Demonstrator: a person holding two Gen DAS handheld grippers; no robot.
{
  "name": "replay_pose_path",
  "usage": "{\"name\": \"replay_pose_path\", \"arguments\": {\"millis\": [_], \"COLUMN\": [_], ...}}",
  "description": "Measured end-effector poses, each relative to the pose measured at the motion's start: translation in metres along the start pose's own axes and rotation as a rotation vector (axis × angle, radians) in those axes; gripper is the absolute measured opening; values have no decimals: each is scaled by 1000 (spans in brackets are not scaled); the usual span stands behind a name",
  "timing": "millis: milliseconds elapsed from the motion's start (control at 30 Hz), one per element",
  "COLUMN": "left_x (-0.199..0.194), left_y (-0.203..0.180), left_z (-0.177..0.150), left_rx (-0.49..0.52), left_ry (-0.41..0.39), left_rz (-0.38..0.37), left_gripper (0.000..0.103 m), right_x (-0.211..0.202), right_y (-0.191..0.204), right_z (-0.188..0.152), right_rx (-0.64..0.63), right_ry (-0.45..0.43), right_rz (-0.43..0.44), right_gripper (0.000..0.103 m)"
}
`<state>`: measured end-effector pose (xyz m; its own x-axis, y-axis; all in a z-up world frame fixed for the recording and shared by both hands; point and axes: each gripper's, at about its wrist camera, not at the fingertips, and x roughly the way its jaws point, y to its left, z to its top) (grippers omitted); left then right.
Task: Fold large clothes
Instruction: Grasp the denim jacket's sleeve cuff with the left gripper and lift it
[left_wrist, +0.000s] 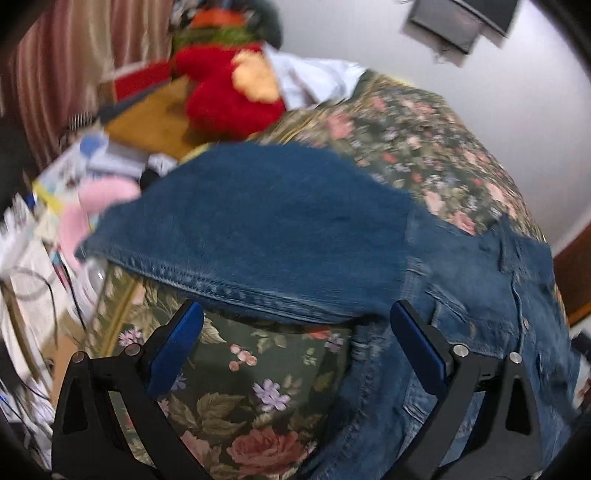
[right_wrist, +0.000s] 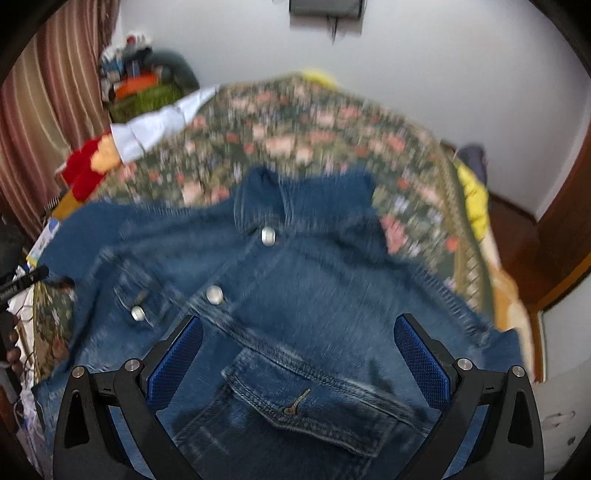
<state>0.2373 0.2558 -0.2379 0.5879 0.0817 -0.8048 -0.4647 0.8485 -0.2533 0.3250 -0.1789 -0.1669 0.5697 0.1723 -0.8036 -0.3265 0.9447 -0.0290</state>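
- Floral bedspread (right_wrist: 317, 122), covering the bed under everything else.
- Denim jacket (right_wrist: 295, 280) spread front-up on the bedspread, collar toward the wall, one sleeve (left_wrist: 236, 225) stretched sideways off the body.
- Red plush toy (left_wrist: 225, 96) beyond that sleeve, off the jacket.
- Left gripper (left_wrist: 295, 325) above the sleeve seam, jaws spread, holding nothing.
- Right gripper (right_wrist: 299, 332) above the jacket's chest pocket (right_wrist: 314, 402), jaws spread, empty.

Clutter (left_wrist: 85, 162) at bed's (left_wrist: 236, 387) left edge

The right tool (right_wrist: 298, 350) hangs wide apart over a denim jacket (right_wrist: 295, 295) (front up) — spread on a floral bedspread (right_wrist: 314, 129).
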Motion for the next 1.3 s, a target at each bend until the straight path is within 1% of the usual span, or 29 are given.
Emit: {"name": "replay_pose_path", "arguments": {"millis": [33, 67, 100, 133, 200, 233, 267, 300, 367, 400, 433, 467, 500, 533, 567, 633, 700, 733, 767, 800, 833, 933, 1000, 1067, 1133, 1200, 1233, 1267, 1300], "left_x": [7, 14, 18, 17, 15, 16, 17, 20, 23, 24, 23, 21, 18, 15, 11, 1, -20, -36, -45, -55, -59, -57, -49, -34, -12, 10, 20, 27, 35], "left_y": [4, 9, 12, 13, 13, 11, 10, 9, 3, -3, -4, -10, -11, -10, -14, -25, -41, -53, -62, -74, -84, -114, -129, -145, -154, -152, -150, -146, -139], "left_z": [0, 2, 3, 4, 11, 15, 18, 21, 28, 31, 32, 35, 37, 39, 44, 53, 59, 63, 64, 66, 66, 55, 41, 23, 3, -10, -16, -20, -26], "left_rx": [-28, -57, -76, -91, -84, -66, -53, -40, 8, 45, 67, 106, 122, 125, 130, 155, 184, 196, 202, 204, 204, 246, 275, 311, 322, 311, 300, 288, 270], "left_ry": [25, 46, 50, 38, 5, -13, -24, -32, -50, -64, -72, -86, -88, -85, -85, -109, -157, -189, -202, -208, -204, -184, -147, -74, 4, 79, 117, 147, 184], "left_rz": [-9, -19, -24, -23, -16, 3, 29, 59, 136, 192, 210, 239, 253, 251, 247, 240, 201, 153, 113, 55, 23, -10, -29, -46, -44, -23, -26, -28, -28], "left_gripper": [93, 92, 91, 92, 91, 86, 77, 73, 54, 49, 41, 29, 24, 20, 18, 15, 13, 11, 10, 10, 10, 10, 10, 10, 11, 11, 14, 23, 28], "right_x": [11, 22, 30, 36, 41, 42, 44, 45, 46, 46, 45, 45, 44, 41, 38, 30, 20, 13, 5, -2, -11, -34, -46, -60, -72, -80, -86, -90, -95], "right_y": [-2, -5, -6, -8, -10, -11, -12, -12, -12, -12, -13, -13, -14, -14, -15, -16, -17, -18, -19, -19, -20, -23, -26, -30, -34, -39, -43, -45, -47], "right_z": [-1, -2, -2, -3, -4, -4, -4, -4, -5, -5, -5, -4, -4, -4, -3, -2, 0, 0, 0, -1, 0, -3, -6, -11, -16, -21, -24, -25, -28], "right_rx": [7, 17, 28, 41, 64, 77, 89, 97, 115, 120, 125, 128, 131, 135, 137, 142, 146, 148, 149, 148, 146, 136, 134, 136, 142, 146, 149, 151, 153], "right_ry": [34, 72, 102, 130, 150, 152, 153, 154, 159, 161, 162, 159, 155, 146, 140, 120, 99, 84, 68, 54, 37, -8, -27, -47, -62, -71, -76, -81, -87], "right_rz": [9, 18, 31, 51, 81, 90, 100, 106, 120, 125, 128, 128, 126, 122, 121, 130, 141, 147, 152, 153, 154, 150, 146, 141, 136, 130, 125, 121, 118], "right_gripper": [103, 103, 103, 103, 103, 103, 103, 103, 103, 103, 103, 103, 103, 103, 103, 103, 103, 103, 103, 103, 103, 103, 103, 103, 103, 103, 103, 103, 103]}}
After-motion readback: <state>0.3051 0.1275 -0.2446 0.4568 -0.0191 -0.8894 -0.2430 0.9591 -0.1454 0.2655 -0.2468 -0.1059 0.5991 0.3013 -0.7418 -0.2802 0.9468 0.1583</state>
